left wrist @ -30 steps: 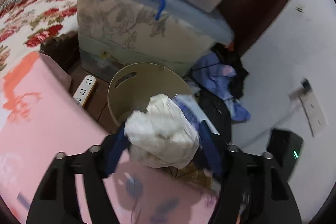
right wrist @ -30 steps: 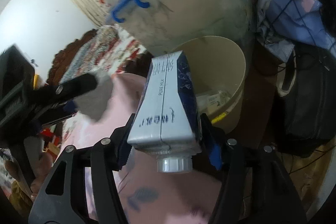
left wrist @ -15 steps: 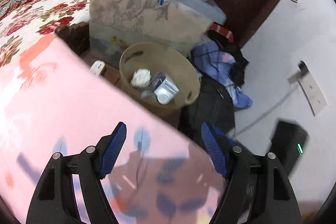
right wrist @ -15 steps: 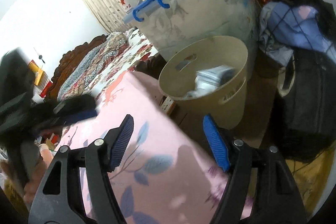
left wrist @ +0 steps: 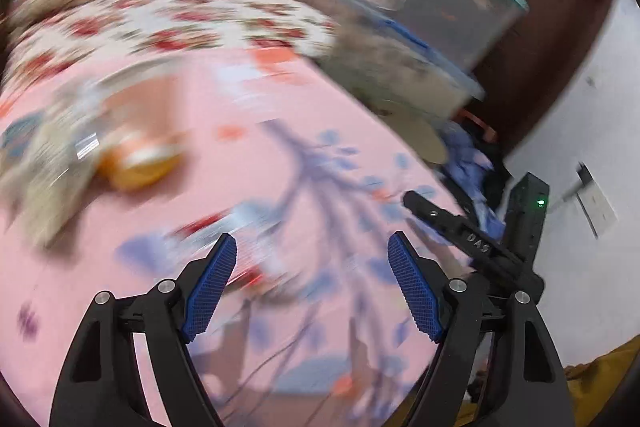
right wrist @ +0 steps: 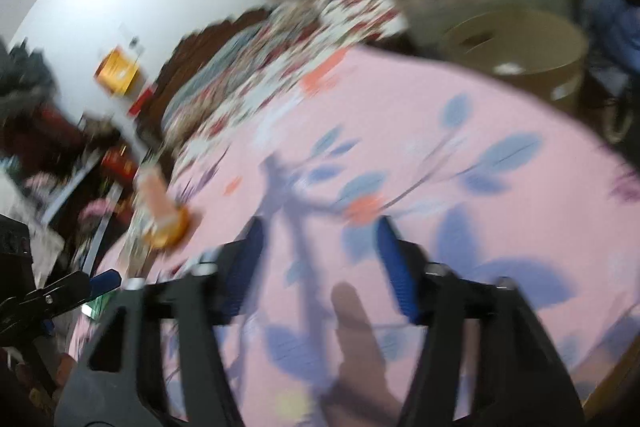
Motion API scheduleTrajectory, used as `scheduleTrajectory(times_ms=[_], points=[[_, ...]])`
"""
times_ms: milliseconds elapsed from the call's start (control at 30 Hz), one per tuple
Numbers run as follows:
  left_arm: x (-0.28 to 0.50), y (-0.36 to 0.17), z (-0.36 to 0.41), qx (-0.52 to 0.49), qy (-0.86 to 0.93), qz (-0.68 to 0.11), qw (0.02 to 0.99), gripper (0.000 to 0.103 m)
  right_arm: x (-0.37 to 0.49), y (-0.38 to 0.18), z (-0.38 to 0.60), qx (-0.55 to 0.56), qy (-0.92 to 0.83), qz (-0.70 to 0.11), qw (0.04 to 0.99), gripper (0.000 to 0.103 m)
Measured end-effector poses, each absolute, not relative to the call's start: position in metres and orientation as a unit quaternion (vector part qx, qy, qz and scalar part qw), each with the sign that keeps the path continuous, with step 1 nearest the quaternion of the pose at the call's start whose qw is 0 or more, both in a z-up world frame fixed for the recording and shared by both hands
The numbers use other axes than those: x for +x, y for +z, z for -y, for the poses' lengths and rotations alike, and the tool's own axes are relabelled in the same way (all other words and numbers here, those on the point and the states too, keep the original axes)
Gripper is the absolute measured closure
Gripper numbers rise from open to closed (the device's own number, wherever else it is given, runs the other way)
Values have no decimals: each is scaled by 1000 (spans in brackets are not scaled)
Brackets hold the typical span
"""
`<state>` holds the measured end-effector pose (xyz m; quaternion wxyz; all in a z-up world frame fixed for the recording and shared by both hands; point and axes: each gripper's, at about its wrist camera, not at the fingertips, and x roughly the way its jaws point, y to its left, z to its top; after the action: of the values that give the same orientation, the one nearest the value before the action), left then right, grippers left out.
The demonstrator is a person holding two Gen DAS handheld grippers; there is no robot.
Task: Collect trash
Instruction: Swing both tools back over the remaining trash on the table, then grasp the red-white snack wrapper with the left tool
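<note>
Meanwhile, both hand-held grippers, left [left wrist: 310, 289] and right [right wrist: 320, 269], are hovering wide open, empty; blurred aim is risking knocking the orange-capped bottle [right wrist: 162, 217] off the bed [left wrist: 280, 167].

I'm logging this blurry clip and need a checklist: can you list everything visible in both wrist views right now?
Pink bedsheet with blue leaf print: one, pink, under both grippers.
Orange round object, too blurred to name: one, orange, on the sheet at left.
Red-flowered white quilt: one, beyond the pink sheet.
Round beige plastic trash bin: one, beige, past the sheet's far edge; something white inside.
Clear plastic storage boxes with blue lids: two stacked, behind the bin.
Blue clothing pile: one, on the floor by the bin.
Left gripper: black, blue fingers, open, empty.
Right gripper: same, open, empty.
</note>
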<state>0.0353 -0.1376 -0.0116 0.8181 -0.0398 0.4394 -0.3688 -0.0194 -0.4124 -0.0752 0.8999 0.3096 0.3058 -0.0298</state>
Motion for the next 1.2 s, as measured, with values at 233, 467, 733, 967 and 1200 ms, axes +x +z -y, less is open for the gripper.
scheduleTrajectory(times_ms=[233,467,733,967,1200], points=[[30,-34,58,-91,-302,-452,835,29,4,-71,346,261,44,-342,902,70],[30,-38,30,-125,-314,-445,829,30,27,-72,318,252,71,-380,887,70],[56,-46,52,-137,-341,-469,803,44,43,-82,305,236,61,-411,879,70],[81,-63,85,-116,-345,-500,785,49,47,-75,278,117,45,-420,899,70],[94,-75,104,-143,-354,-524,761,60,47,-77,281,119,54,-417,899,70]])
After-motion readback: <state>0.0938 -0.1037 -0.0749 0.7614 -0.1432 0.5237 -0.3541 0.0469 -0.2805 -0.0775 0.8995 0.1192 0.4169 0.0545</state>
